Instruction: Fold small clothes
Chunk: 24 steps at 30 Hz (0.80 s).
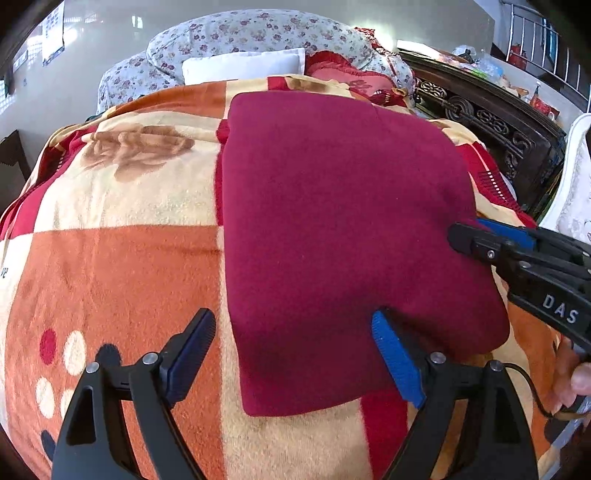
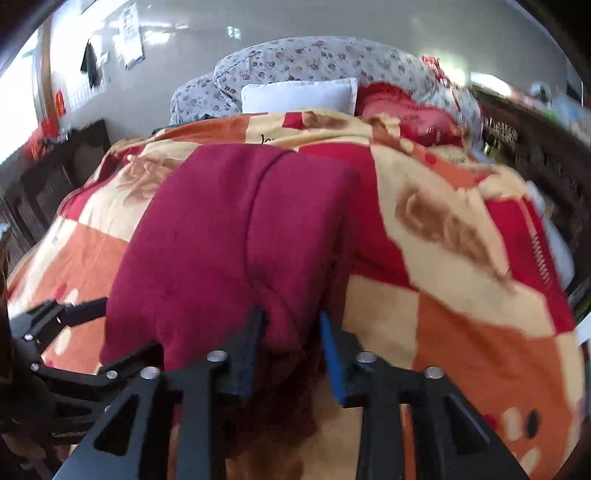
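A dark red garment (image 1: pixel 343 229) lies folded on the patterned blanket (image 1: pixel 118 273). My left gripper (image 1: pixel 293 332) is open, its jaws wide apart over the garment's near left edge, holding nothing. My right gripper (image 1: pixel 465 229) reaches in from the right and touches the garment's right edge. In the right wrist view the right gripper (image 2: pixel 291 332) has a bunched part of the garment (image 2: pixel 221 240) between its fingers and lifts that edge off the blanket (image 2: pixel 461 314). The left gripper's arm (image 2: pixel 55 325) shows at the lower left of that view.
The blanket covers a bed. A white pillow (image 1: pixel 243 64), a floral quilt (image 1: pixel 258 33) and a red cushion (image 1: pixel 343 74) lie at the far end. A dark carved wooden frame (image 1: pixel 491 122) runs along the right side. A hand (image 1: pixel 576 376) holds the right gripper.
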{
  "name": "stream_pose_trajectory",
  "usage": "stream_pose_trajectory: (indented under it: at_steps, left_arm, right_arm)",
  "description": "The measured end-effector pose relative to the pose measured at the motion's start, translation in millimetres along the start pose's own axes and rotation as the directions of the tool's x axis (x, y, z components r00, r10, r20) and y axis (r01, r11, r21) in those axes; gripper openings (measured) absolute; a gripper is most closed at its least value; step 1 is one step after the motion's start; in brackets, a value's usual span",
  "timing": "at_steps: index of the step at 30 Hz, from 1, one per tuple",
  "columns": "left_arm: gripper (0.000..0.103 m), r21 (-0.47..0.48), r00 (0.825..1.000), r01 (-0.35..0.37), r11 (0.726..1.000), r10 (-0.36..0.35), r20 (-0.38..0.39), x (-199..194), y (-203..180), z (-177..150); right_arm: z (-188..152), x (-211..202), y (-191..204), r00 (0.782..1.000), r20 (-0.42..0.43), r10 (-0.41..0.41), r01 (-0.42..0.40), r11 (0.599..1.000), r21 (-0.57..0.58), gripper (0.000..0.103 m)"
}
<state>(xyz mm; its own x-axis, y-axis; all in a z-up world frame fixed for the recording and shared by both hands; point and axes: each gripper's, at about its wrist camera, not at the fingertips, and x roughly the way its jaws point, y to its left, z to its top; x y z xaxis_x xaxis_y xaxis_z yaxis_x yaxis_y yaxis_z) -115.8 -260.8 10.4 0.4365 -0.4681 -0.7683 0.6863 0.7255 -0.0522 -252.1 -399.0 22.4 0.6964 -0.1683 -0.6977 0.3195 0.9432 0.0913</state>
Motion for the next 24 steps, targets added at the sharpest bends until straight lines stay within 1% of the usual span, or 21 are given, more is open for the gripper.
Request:
stream_pose_trajectory:
  at_steps: [2, 4, 6, 8, 9, 11, 13, 14, 16, 18, 20, 21, 23, 24]
  left_arm:
    - [0.086, -0.004, 1.000, -0.002, 1.000, 0.002, 0.002, -3, 1, -1]
    - [0.086, -0.006, 1.000, -0.005, 1.000, 0.005, 0.002, -7, 2, -1]
    - [0.086, -0.007, 1.000, -0.012, 1.000, 0.012, 0.010, -12, 3, -2]
    - [0.086, -0.003, 1.000, -0.025, 1.000, 0.025, 0.017, -15, 2, -3]
    - [0.086, -0.001, 0.999, -0.031, 1.000, 0.031, 0.018, -16, 2, -4]
    - [0.086, 0.001, 0.999, -0.042, 0.999, 0.042, 0.018, -18, 2, -7]
    - [0.086, -0.002, 0.999, -0.046, 0.999, 0.046, 0.014, -19, 3, -9]
    - [0.086, -0.004, 0.999, -0.051, 0.999, 0.051, 0.012, -21, 3, -10]
    - [0.086, -0.005, 0.998, -0.064, 0.998, 0.064, 0.022, -25, 4, -13]
    - [0.086, -0.006, 0.996, -0.084, 0.996, 0.084, 0.038, -30, 6, -15]
    - [0.086, -0.015, 0.995, -0.088, 0.996, 0.089, 0.042, -34, 7, -16]
    - [0.086, -0.020, 0.996, -0.083, 0.996, 0.084, 0.043, -35, 8, -16]
    - [0.086, -0.038, 0.996, -0.069, 0.997, 0.070, 0.047, -38, 10, -17]
    - [0.086, -0.048, 0.997, -0.055, 0.997, 0.057, 0.049, -39, 12, -17]
  right_arm:
    - [-1, -13, 5, 1.000, 0.007, 0.009, -0.009, 1.000, -0.009, 0.034]
    - [-2, -26, 8, 0.999, 0.032, 0.008, -0.008, 1.000, -0.013, 0.035]
    - [-5, -41, 13, 0.997, 0.065, 0.028, -0.027, 1.000, -0.010, 0.036]
    - [-11, -48, 19, 0.996, 0.080, 0.044, -0.043, 0.999, -0.006, 0.036]
    - [-15, -45, 21, 0.997, 0.073, 0.038, -0.037, 0.999, -0.008, 0.036]
    - [-21, -28, 18, 0.999, 0.026, 0.028, -0.028, 1.000, 0.010, 0.036]
    - [-29, -7, 8, 0.999, -0.031, 0.043, -0.041, 0.997, 0.068, 0.036]
    - [-31, -6, 5, 0.998, -0.030, 0.057, -0.055, 0.995, 0.089, 0.036]
    - [-31, -17, 4, 0.997, -0.003, 0.071, -0.070, 0.992, 0.109, 0.037]
    - [-30, -30, 9, 0.999, 0.015, 0.052, -0.053, 0.994, 0.096, 0.044]
    - [-31, -40, 12, 0.999, 0.031, 0.039, -0.041, 0.995, 0.088, 0.057]
    - [-32, -45, 12, 0.998, 0.040, 0.044, -0.047, 0.995, 0.092, 0.061]
    - [-33, -50, 8, 0.996, 0.057, 0.065, -0.071, 0.990, 0.122, 0.072]
    - [-32, -51, 4, 0.995, 0.064, 0.073, -0.082, 0.986, 0.143, 0.076]
